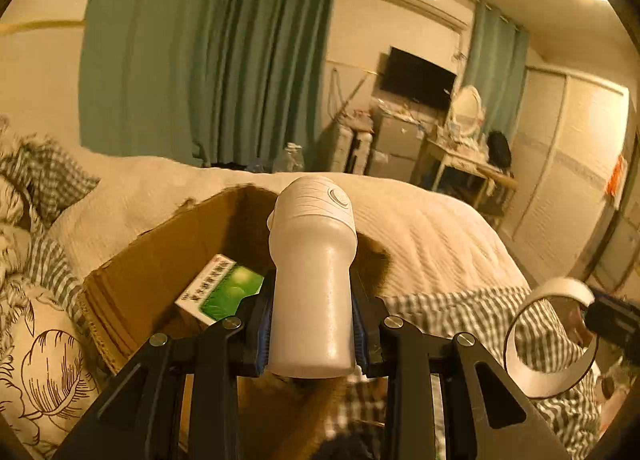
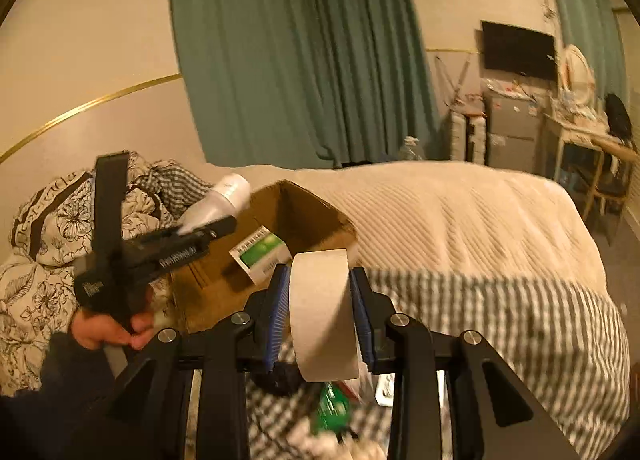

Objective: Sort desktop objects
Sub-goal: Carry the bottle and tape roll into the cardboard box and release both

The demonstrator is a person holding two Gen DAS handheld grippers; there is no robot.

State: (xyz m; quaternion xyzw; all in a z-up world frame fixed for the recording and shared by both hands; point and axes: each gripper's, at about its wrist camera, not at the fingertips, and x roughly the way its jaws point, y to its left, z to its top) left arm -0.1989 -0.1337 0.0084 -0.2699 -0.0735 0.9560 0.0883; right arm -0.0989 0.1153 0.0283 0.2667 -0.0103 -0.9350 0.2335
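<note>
Bottle (image 1: 313, 280), white, sat clamped between the left gripper (image 1: 312, 324) jaws at frame centre, above the cardboard box (image 1: 160, 260) holding a green carton (image 1: 220, 292), likely for dropping in. Right view: right gripper (image 2: 320, 312) jaws pinched a tape roll (image 2: 322, 312) at lower centre, near the box (image 2: 320, 216) on the bed (image 2: 460, 212).

One white bottle (image 1: 312, 280), one roll of tape (image 2: 324, 312), one cardboard box (image 1: 160, 260) and one green-and-white carton (image 1: 220, 290) are counted. Two grippers (image 1: 312, 316) (image 2: 322, 316) are seen, and one small green item (image 2: 332, 406), blurred, is noted.
</note>
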